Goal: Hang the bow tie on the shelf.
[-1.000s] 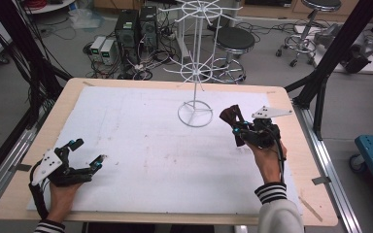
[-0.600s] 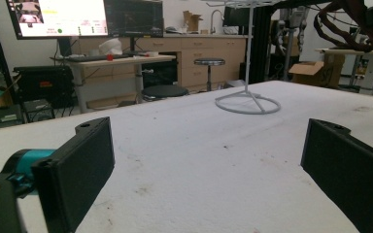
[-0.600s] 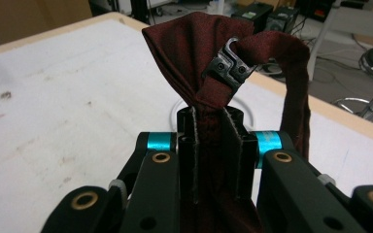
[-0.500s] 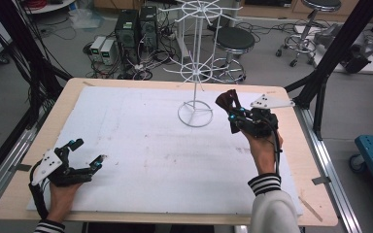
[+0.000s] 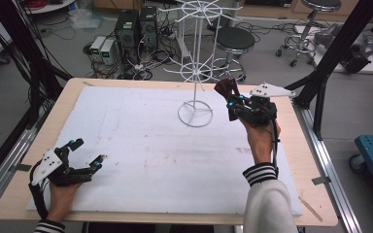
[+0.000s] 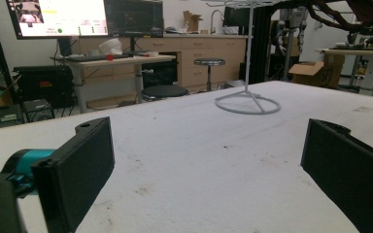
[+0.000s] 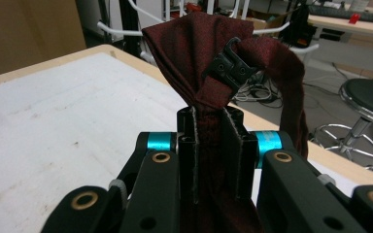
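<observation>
The right gripper [image 5: 229, 98] is held raised above the far right part of the table, just to the right of the rack's base ring. In the right gripper view, its two black jaws are seen pressed together on a dark red fabric piece [image 7: 209, 73], which is clamped between the pads and rises above them in a gathered bunch. A black plastic clasp [image 7: 230, 65] is fixed near the top of the fabric, and a strap of the same red cloth [image 7: 291, 92] loops from it down the right side of the jaws. In the high view the fabric [image 5: 226, 88] is seen as a dark bunch at the jaw tips, clear of the table surface and near the lower tier of the rack.

The left gripper [image 5: 85, 155] is rested low at the near left corner of the table, supported by the person's left hand [image 5: 60, 194]. Its jaws are set wide apart, and nothing is held between them; in the left gripper view only bare table surface is seen between the two pads [image 6: 80, 170].

The white wire rack [image 5: 196, 58] stands upright on its ring base at the far middle of the table, with spoked tiers on a central pole. The white table covering [image 5: 141, 150] is laid over a wooden tabletop [image 5: 306, 160]. Stools and computer cases stand on the floor beyond.
</observation>
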Demonstrator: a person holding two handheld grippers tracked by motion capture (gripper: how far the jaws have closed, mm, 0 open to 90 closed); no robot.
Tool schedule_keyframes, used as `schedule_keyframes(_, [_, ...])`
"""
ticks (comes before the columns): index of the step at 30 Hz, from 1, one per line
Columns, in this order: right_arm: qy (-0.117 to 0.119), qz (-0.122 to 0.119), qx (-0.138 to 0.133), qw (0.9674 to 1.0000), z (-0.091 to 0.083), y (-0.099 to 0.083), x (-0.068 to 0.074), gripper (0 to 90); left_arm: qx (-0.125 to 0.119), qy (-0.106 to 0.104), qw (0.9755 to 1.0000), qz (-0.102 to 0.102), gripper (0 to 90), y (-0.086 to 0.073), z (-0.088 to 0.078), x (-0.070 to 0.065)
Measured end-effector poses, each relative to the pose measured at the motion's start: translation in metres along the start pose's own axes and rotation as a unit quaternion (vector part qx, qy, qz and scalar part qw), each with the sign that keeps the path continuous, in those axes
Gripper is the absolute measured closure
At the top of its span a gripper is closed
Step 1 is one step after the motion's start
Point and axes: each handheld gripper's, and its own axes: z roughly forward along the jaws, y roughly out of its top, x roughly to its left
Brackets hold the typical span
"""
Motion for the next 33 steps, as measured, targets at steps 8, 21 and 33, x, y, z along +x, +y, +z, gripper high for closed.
schedule_keyframes(8, [-0.01, -0.003, -0.017, 0.9998, -0.002, 0.012, -0.002, 78.3, 0.0, 0.0, 1.0, 0.0, 5.6, 0.0, 0.0, 0.0])
schedule_keyframes(21, [-0.005, 0.001, -0.03, 0.9995, 0.008, 0.022, -0.003, 78.3, -0.001, 0.0, 1.0, -0.001, 5.6, 0.0, 0.0, 0.0])
schedule_keyframes(33, [0.011, 0.005, -0.023, 0.9997, 0.03, 0.02, 0.001, 78.3, -0.001, 0.0, 1.0, -0.001, 5.6, 0.0, 0.0, 0.0])
